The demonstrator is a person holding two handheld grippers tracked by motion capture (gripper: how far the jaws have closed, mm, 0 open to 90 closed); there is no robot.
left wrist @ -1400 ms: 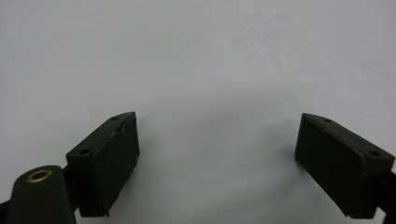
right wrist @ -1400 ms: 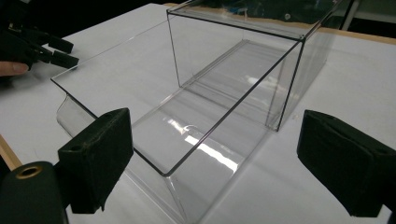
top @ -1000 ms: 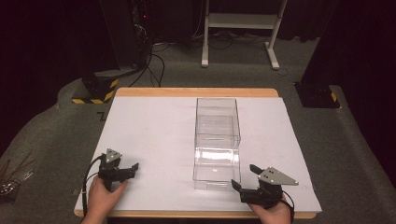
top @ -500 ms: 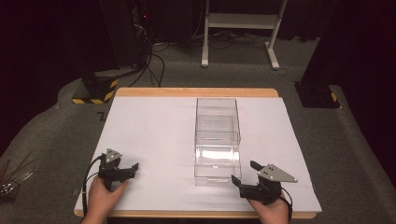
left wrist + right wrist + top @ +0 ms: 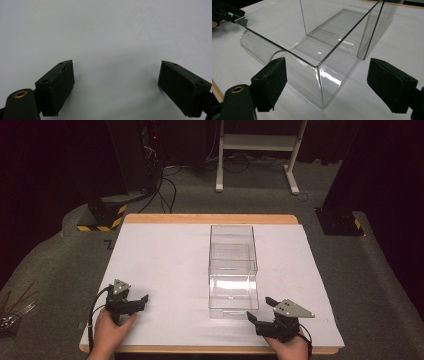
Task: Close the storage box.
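A clear plastic box (image 5: 233, 270) with an open top lies lengthwise on the white table top (image 5: 165, 265), right of the middle. In the right gripper view the box (image 5: 317, 42) has a near corner just ahead of the jaws, and a clear divider crosses its inside. My right gripper (image 5: 254, 319) rests near the table's front edge, just right of the box's near end, open (image 5: 327, 87) and holding nothing. At the front left my left gripper (image 5: 144, 298) sits open (image 5: 116, 85) over bare white surface.
The table has a wooden rim (image 5: 210, 219) along its far edge. Beyond it on the grey floor stand a white frame (image 5: 260, 142), a dark stand base with yellow-black stripes (image 5: 102, 215) and cables (image 5: 167, 185). Another dark base (image 5: 340, 222) stands at the right.
My right gripper has shifted slightly and tilted near the box's front right corner. The left gripper and the box have stayed put.
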